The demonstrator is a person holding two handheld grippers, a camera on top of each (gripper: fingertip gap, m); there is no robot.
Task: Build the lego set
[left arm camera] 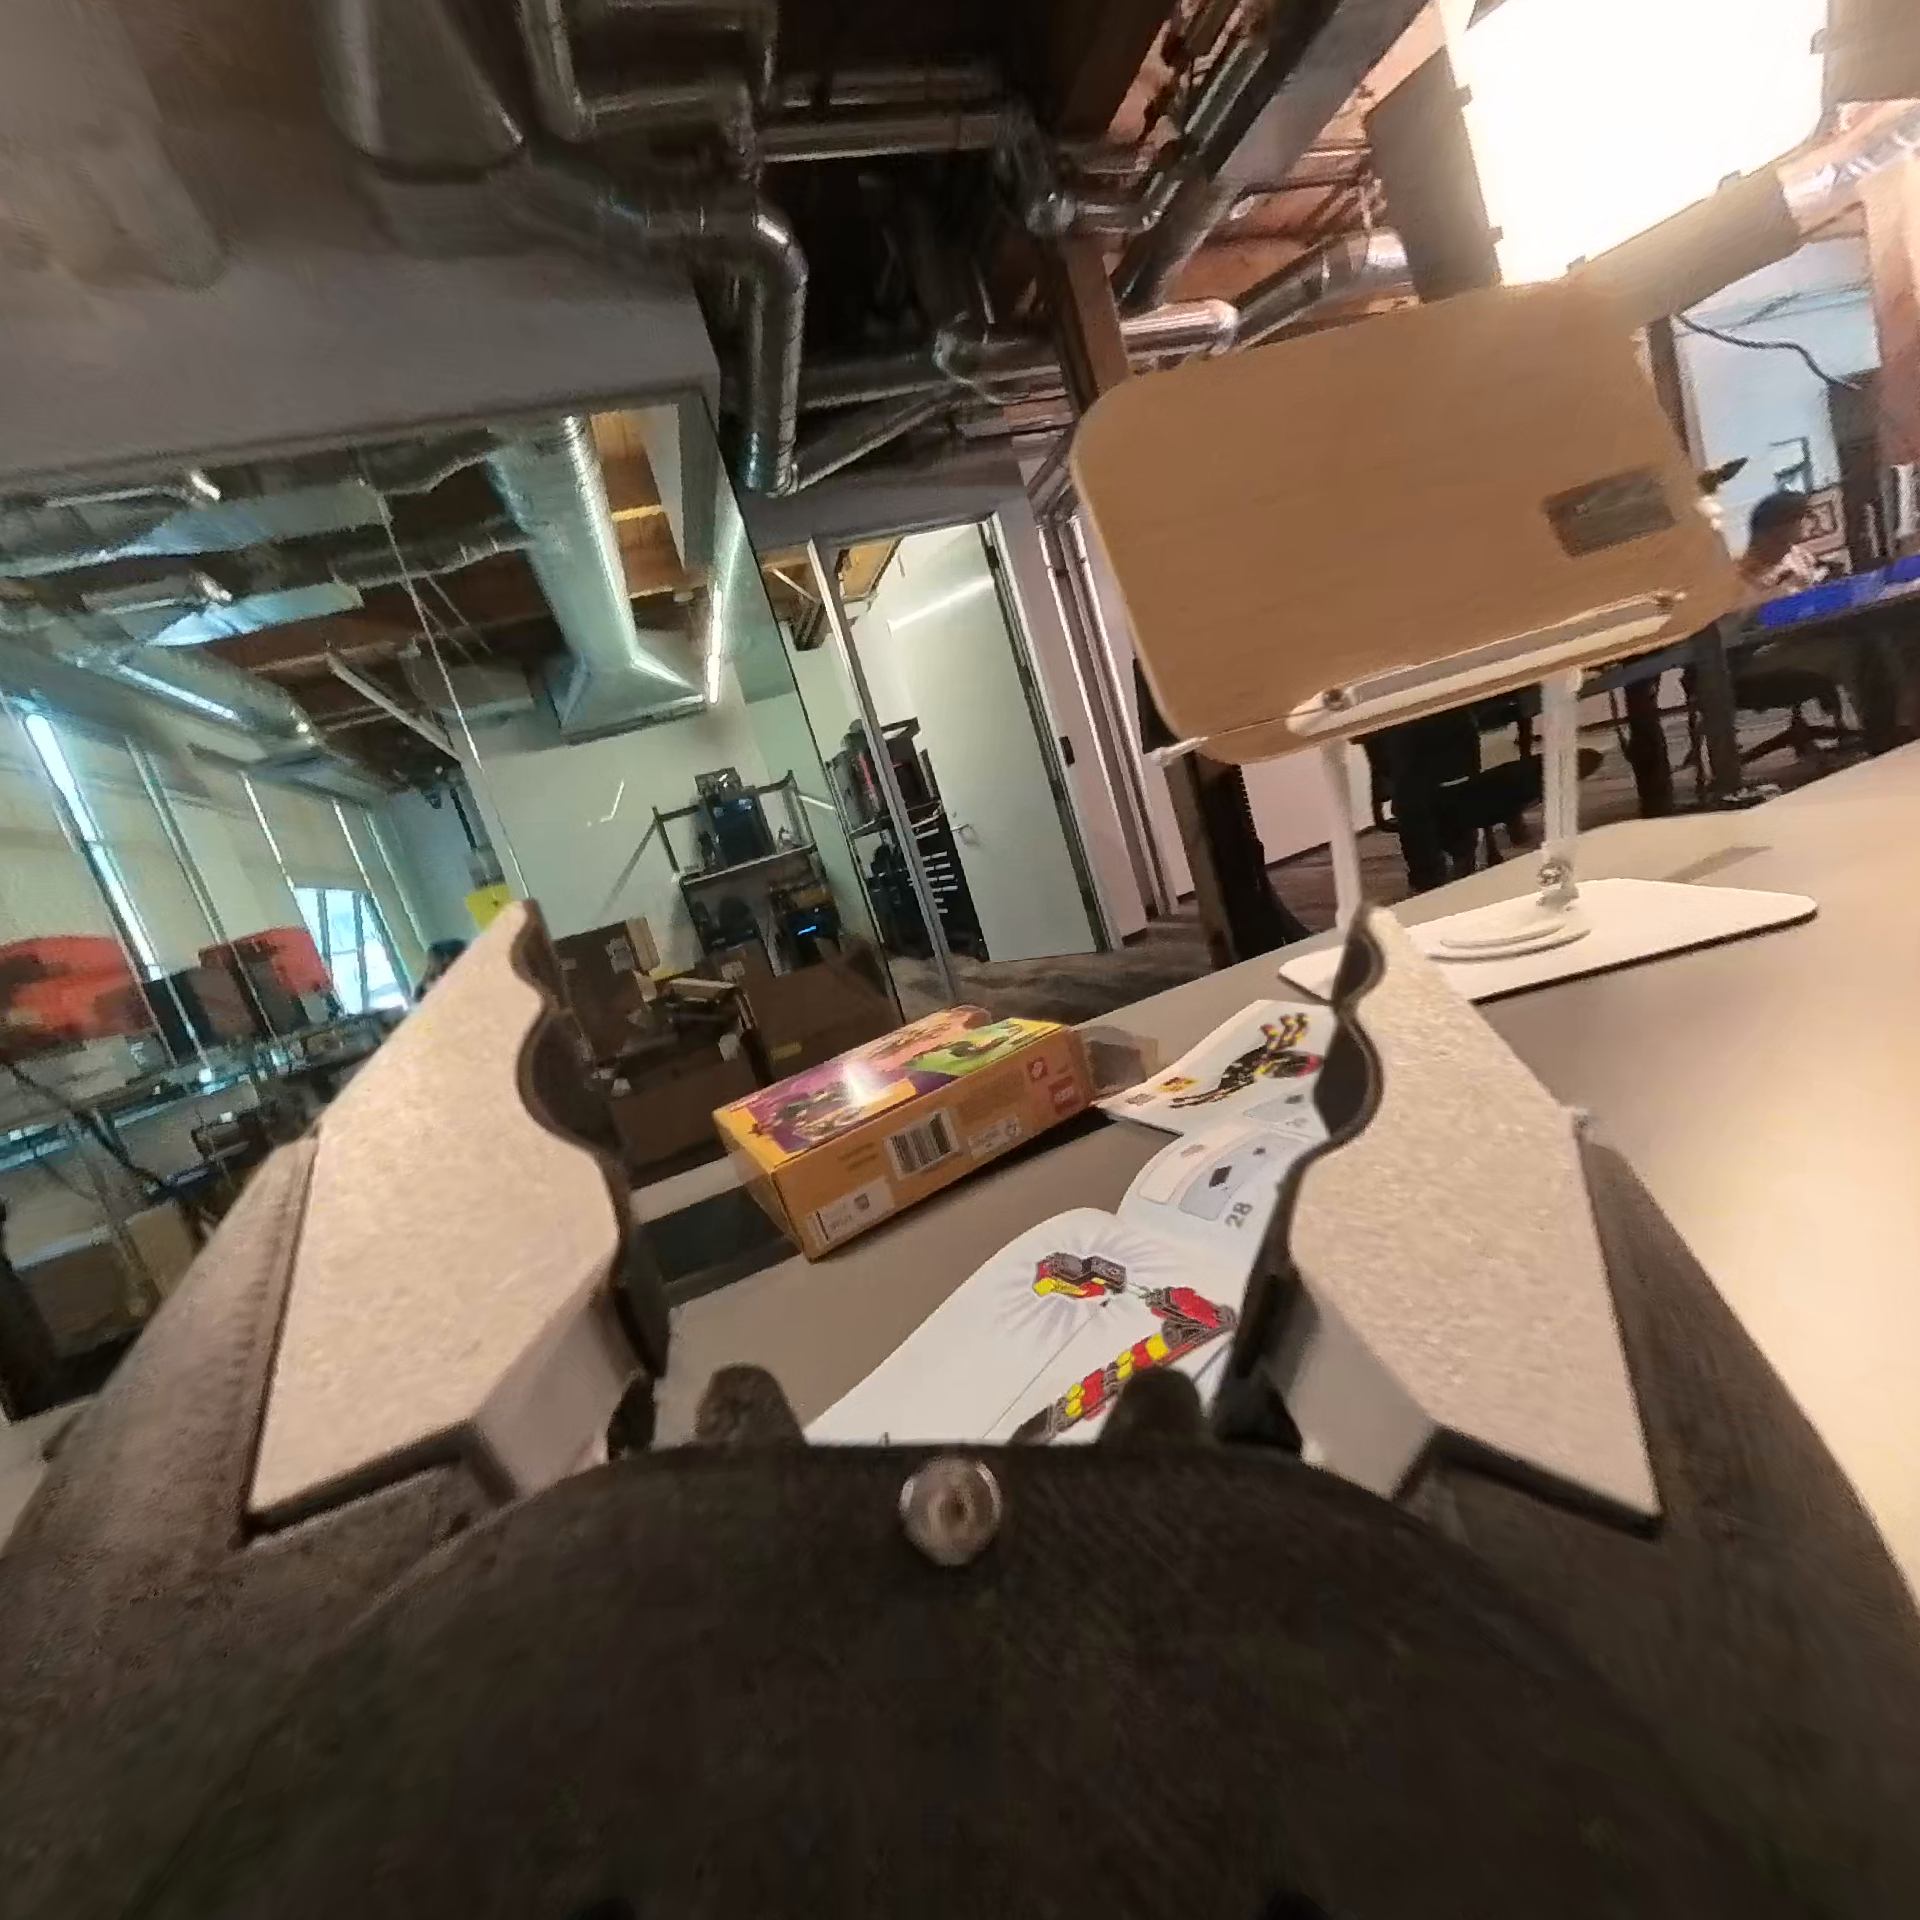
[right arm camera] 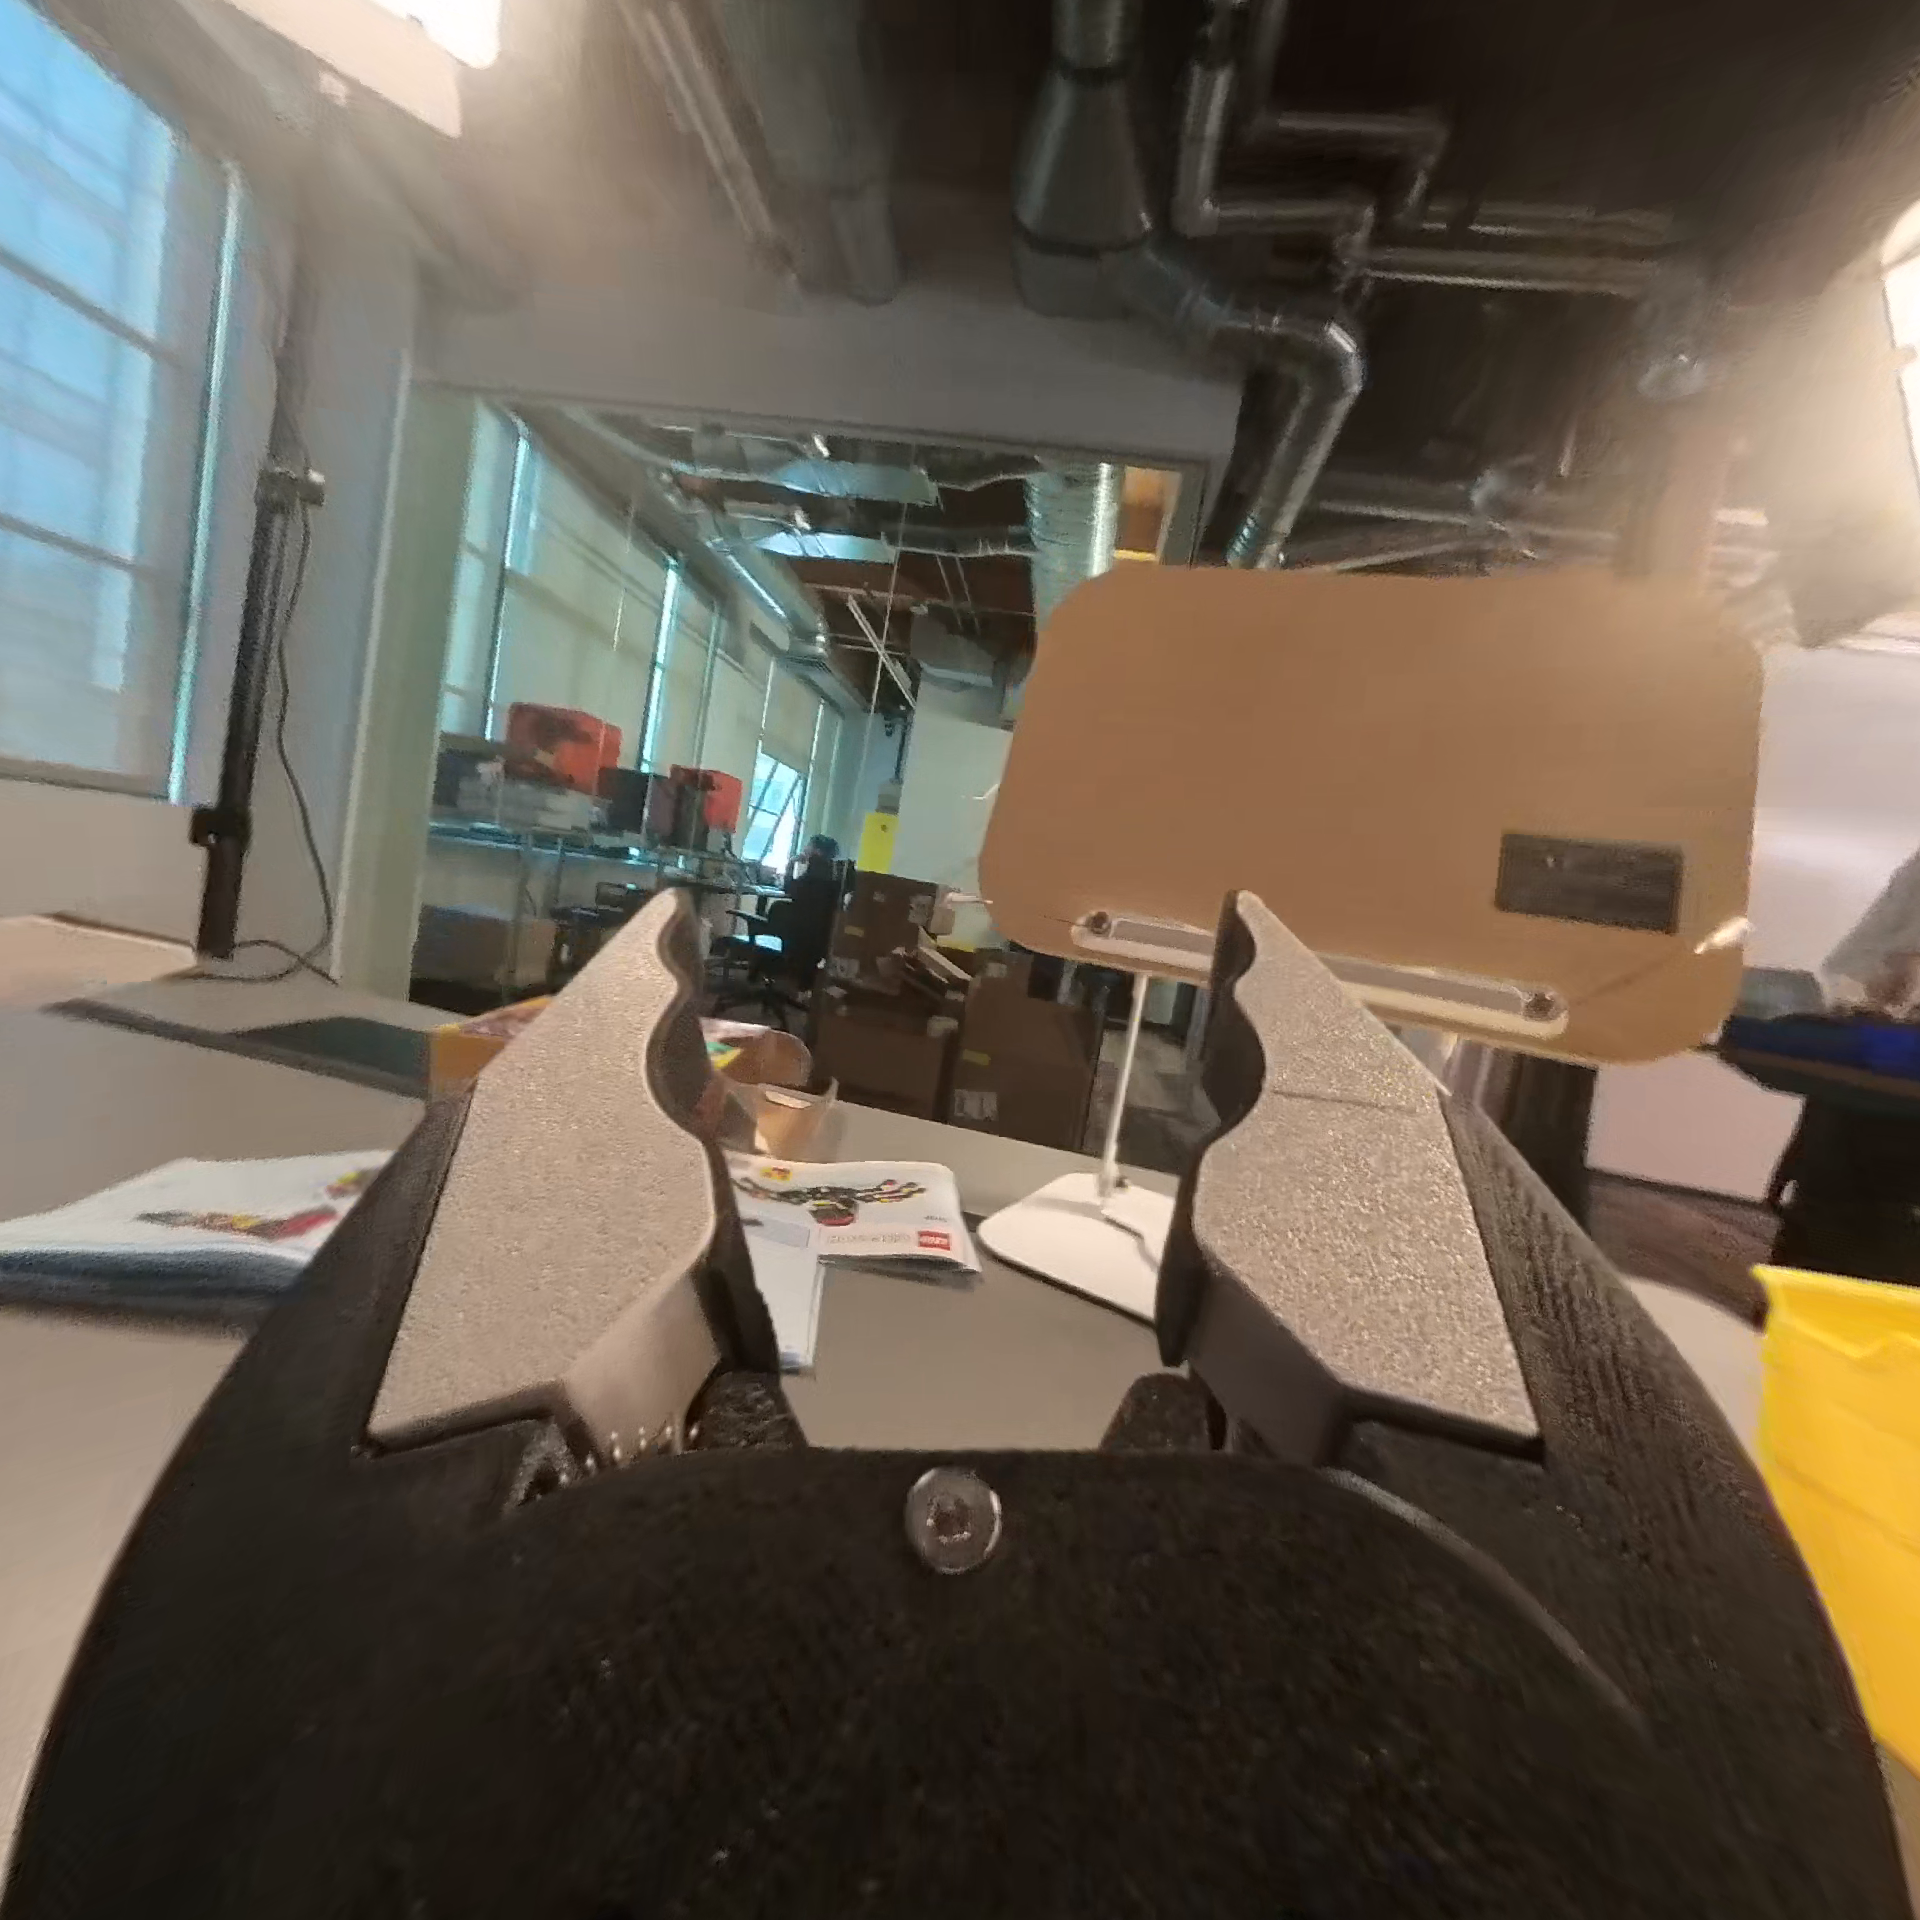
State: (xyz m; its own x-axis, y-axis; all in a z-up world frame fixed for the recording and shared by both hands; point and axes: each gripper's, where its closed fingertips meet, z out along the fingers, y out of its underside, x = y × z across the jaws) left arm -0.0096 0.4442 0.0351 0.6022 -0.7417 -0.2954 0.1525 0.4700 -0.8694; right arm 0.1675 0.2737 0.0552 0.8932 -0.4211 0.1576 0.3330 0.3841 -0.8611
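Observation:
My left gripper (left arm camera: 940,940) is open and empty, held low over the grey table (left arm camera: 1662,1091). Beyond it lies the yellow lego box (left arm camera: 914,1127) on its side. An open instruction booklet (left arm camera: 1091,1320) lies just below the gripper, and a second booklet (left arm camera: 1236,1060) lies farther off. My right gripper (right arm camera: 951,914) is open and empty above the table (right arm camera: 987,1351). A booklet (right arm camera: 862,1210) lies ahead of it and another (right arm camera: 177,1226) lies at the left. The box (right arm camera: 468,1055) is mostly hidden behind the left finger. No loose bricks show.
A wooden book stand on a white base (left arm camera: 1392,561) stands at the back right of the table; it also shows in the right wrist view (right arm camera: 1371,821). A yellow container (right arm camera: 1849,1486) sits at the right edge. A person (right arm camera: 816,883) sits far off in the room.

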